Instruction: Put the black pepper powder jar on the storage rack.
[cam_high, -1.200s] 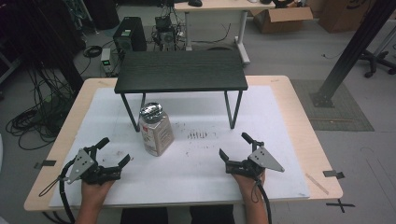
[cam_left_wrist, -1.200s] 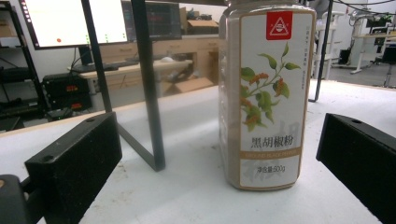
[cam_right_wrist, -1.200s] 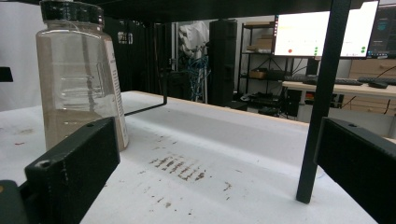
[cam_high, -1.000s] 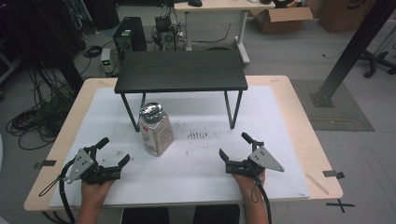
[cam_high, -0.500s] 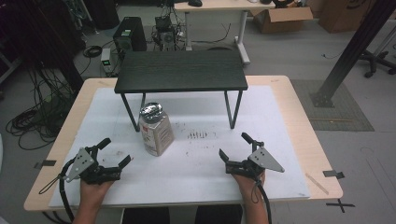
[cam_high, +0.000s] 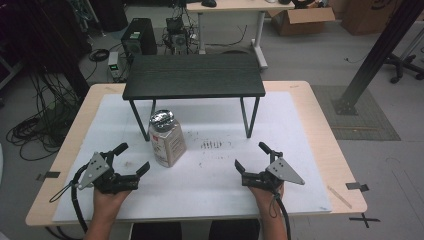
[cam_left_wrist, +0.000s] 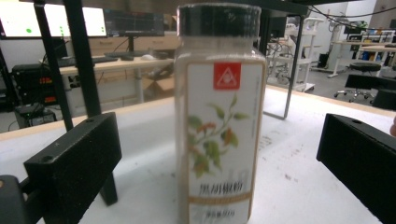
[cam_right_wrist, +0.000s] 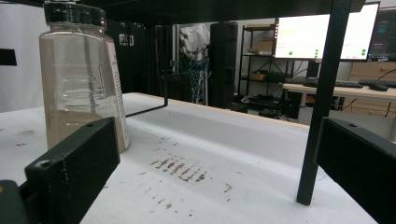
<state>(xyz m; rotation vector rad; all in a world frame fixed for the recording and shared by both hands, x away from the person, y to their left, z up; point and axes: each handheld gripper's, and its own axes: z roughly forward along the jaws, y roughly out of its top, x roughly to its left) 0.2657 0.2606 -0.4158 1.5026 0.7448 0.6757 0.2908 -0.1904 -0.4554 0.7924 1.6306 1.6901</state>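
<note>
Standing upright on the white mat (cam_high: 215, 175), 1 spice jar (cam_high: 166, 138) sits just in front of the left legs of the small black table (cam_high: 194, 76). The jar is clear plastic with squared sides, filled with a pale tan powder, and capped by a dark lid wrapped in shiny film that glints silver from above. Its front label is cream with a red square emblem near the top, a sprig of green and orange leaves in the middle, and dark printed characters below; in the right gripper view the jar (cam_right_wrist: 81, 77) shows its see-through side, with the label edge turned away.

2 grippers rest low near the front edge of the mat, 1 in each of the person's hands. The left gripper (cam_high: 133, 159) has its jaws spread wide, pointing toward the jar, which stands between them farther off and untouched in the left gripper view. The right gripper (cam_high: 250, 158) is well apart from the jar, jaws likewise spread with nothing between them.

The black table has 4 thin legs. 1 cluster of dark smudges (cam_high: 214, 145) marks the mat between the jar and the right gripper.
</note>
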